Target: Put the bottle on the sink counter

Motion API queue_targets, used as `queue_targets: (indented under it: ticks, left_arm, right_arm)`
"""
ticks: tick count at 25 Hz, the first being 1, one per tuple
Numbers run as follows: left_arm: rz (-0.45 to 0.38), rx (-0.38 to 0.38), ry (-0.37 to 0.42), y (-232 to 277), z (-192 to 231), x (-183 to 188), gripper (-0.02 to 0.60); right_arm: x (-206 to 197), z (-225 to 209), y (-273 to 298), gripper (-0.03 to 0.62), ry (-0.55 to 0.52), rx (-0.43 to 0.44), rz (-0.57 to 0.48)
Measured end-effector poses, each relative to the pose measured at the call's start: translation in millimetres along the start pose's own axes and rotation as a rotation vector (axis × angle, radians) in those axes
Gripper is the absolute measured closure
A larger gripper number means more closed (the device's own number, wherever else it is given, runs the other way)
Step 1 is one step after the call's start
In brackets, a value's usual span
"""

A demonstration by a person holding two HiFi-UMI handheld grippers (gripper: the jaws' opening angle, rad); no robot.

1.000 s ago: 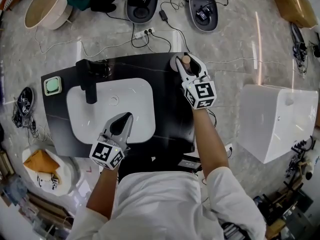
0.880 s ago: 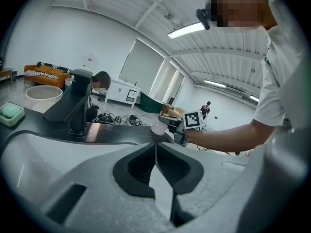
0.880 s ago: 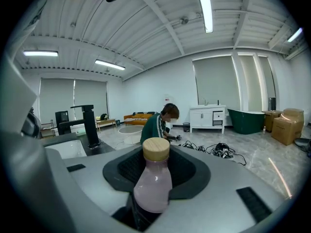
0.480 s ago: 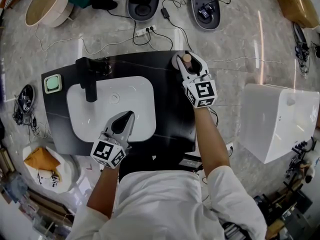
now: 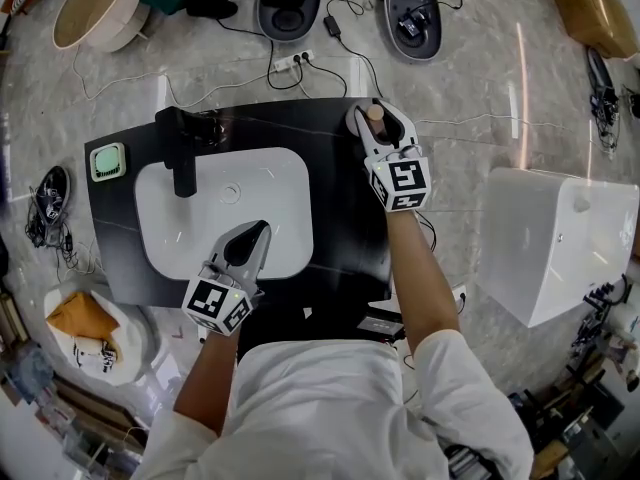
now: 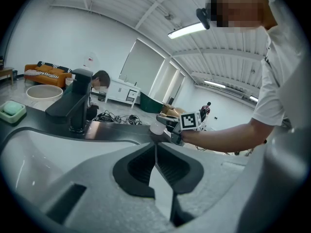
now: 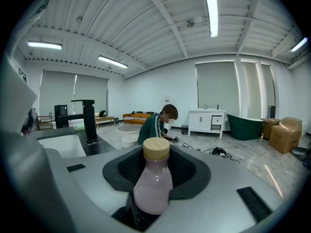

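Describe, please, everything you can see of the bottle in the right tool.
The bottle is round-shouldered, with a translucent pale pink body and a tan, wood-look cap. It stands upright, gripped at its lower body between the right tool's jaws, above the black sink counter's far right corner. Its base is hidden.

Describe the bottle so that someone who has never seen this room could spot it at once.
Find the black sink counter with the white basin in it. At its far right corner, between the jaws of the right gripper, is the bottle: pale pink with a light wooden cap, unlike the black faucet and green soap dish at the left.
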State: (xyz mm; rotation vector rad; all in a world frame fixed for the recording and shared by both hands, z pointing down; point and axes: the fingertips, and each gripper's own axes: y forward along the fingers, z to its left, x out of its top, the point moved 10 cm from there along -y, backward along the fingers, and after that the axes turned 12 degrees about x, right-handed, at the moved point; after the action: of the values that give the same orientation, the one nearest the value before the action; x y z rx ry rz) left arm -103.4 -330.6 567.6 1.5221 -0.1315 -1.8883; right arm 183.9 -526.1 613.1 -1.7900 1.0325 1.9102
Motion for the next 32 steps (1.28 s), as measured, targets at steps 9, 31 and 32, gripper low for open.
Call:
queue_targets:
  ticks: [9, 31, 32]
  left_arm:
    - [-0.024, 0.0, 0.004, -15.3, -0.9, -0.2, 0.554]
    - [-0.264, -0.105, 0.054, -106.1, 6.2, 66.3, 0.554]
    - [-0.274, -0.106, 0.054, -112.4, 7.0, 68.9, 0.554]
  right_arm:
    - [-1.7, 5.6, -6.0, 0.421, 0.023, 0.002, 0.023]
    - [185.6, 130.9, -172.8, 0.566, -0.084, -0.022, -0.234]
    - [193.3, 138.4, -182.4, 0.57, -0.094, -0.015, -0.237]
